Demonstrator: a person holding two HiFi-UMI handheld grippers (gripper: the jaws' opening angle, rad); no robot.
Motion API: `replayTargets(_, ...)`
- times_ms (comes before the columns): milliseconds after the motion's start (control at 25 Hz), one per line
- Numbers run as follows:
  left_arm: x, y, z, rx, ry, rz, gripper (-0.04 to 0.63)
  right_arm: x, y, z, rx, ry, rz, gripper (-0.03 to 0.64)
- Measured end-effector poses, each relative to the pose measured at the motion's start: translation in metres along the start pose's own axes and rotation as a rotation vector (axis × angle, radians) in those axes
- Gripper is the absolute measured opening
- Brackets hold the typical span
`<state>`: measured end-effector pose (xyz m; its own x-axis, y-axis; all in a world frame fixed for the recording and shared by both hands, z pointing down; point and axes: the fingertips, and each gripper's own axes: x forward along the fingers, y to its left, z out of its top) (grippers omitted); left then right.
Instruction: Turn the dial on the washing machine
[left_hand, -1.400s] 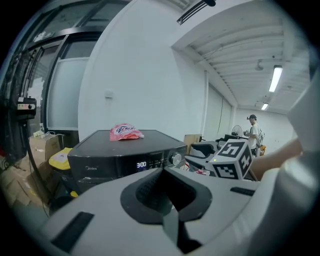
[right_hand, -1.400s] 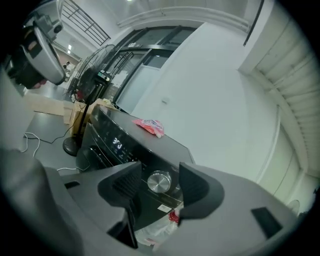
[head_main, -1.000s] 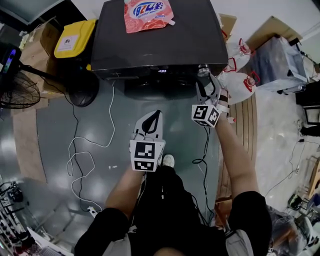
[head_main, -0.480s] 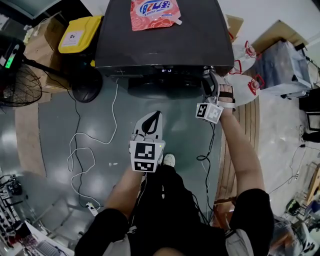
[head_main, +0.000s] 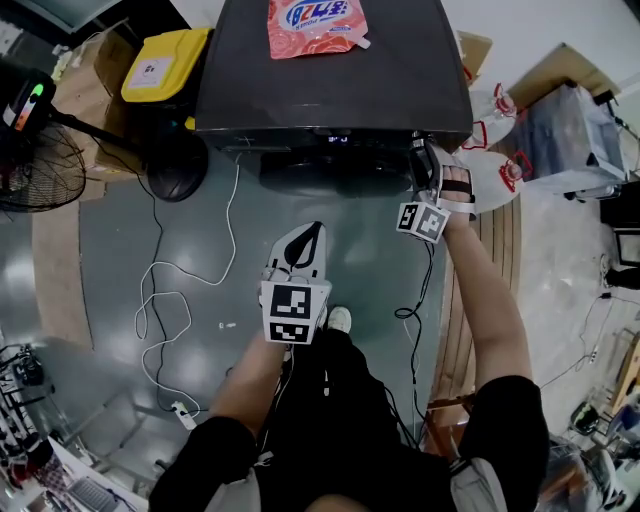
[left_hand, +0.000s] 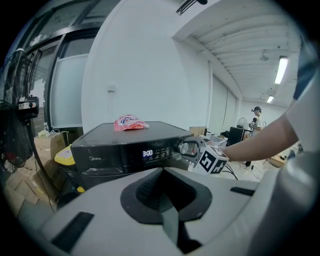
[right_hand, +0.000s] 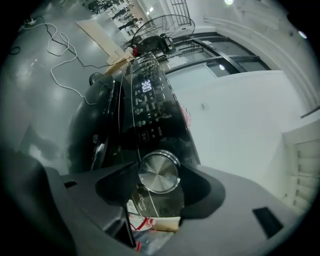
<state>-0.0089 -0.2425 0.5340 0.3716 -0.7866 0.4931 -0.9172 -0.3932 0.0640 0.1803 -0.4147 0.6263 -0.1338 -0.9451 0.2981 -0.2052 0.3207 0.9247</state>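
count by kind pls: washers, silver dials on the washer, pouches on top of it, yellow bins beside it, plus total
washing machine: 1
dial: 1
detergent pouch: 1
yellow bin: 1
total: 4

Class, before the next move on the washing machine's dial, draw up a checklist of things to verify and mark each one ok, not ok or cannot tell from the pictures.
1. Dial sits between the right tongs: ok.
2. Right tongs grip the dial: not ok; their jaws have just been opening and stand wide on either side of it.
3. Washing machine is on, display lit: ok.
4. Left tongs are shut, empty and held back from the machine: ok.
5. Detergent pouch lies on the lid, away from the control panel: ok.
6. Dial is at the wanted setting: cannot tell.
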Motion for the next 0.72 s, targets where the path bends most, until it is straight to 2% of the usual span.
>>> replayTargets(200, -0.002, 0.000, 0.002, 0.001, 0.002, -0.001, 0.009, 0.003, -0.003, 0.003, 0.138, -0.025, 0.027, 0.264)
replayTargets(440, -0.005, 0.004, 0.001, 0.007, 0.003, 0.001, 0.009, 0.004, -0.003, -0.008, 0.421, 0.030, 0.069, 0.261)
replayTargets(520, -0.005, 0.005, 0.000, 0.009, 0.005, 0.001, 0.009, 0.004, -0.003, -0.008, 0.450, 0.033, 0.075, 0.261)
replayTargets(720, -0.008, 0.005, 0.002, 0.009, 0.003, 0.002, 0.009, 0.004, -0.003, -0.010, 0.436, 0.037, 0.076, 0.261)
